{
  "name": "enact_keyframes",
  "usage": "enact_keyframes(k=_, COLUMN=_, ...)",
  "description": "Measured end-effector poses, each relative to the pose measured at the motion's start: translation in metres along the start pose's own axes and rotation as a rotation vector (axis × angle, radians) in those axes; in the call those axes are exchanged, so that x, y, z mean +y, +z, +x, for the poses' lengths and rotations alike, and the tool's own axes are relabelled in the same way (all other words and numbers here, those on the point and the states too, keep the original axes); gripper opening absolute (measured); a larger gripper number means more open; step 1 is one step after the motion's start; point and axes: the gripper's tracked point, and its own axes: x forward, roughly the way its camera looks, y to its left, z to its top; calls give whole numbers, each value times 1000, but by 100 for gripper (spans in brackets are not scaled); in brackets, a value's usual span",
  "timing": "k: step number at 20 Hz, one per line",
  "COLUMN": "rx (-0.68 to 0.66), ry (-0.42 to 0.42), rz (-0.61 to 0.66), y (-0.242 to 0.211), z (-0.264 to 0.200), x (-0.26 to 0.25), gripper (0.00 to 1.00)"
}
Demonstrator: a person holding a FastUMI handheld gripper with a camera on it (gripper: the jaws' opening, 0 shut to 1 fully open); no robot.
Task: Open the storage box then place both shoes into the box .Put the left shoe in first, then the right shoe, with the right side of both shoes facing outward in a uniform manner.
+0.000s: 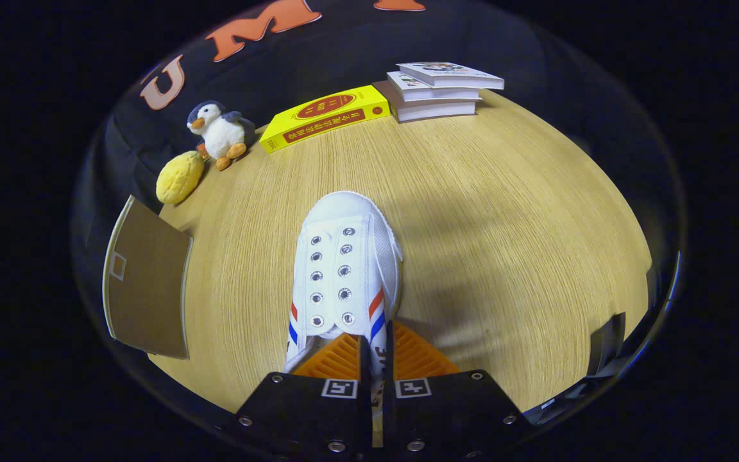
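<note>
A white canvas shoe (347, 256) with red and blue side stripes and metal eyelets hangs over the wooden table (504, 224), toe pointing away from me. My gripper (376, 359) is shut on the shoe's side wall near the opening, the orange fingers (334, 359) pressed close together with the white fabric pinched between them. To the left stands a brown cardboard panel (145, 282), the flap or wall of the storage box, of which little else is in sight.
At the table's far side lie a yellow book (324, 117) and a stack of white books (440, 90). A plush penguin (219, 131) and a yellow plush lump (179, 178) sit at the far left. A dark object (607, 343) stands at the right.
</note>
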Motion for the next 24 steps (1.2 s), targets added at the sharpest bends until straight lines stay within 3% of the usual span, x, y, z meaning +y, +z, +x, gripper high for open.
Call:
enact_keyframes(k=3, rx=4, ry=16, rz=49, y=6, z=-8, x=12, gripper=5)
enact_keyframes(k=15, rx=-96, ry=105, rz=36, y=69, z=-71, x=109, gripper=5)
enact_keyframes(k=24, rx=-65, ry=177, rz=-83, y=76, z=-107, x=206, gripper=5)
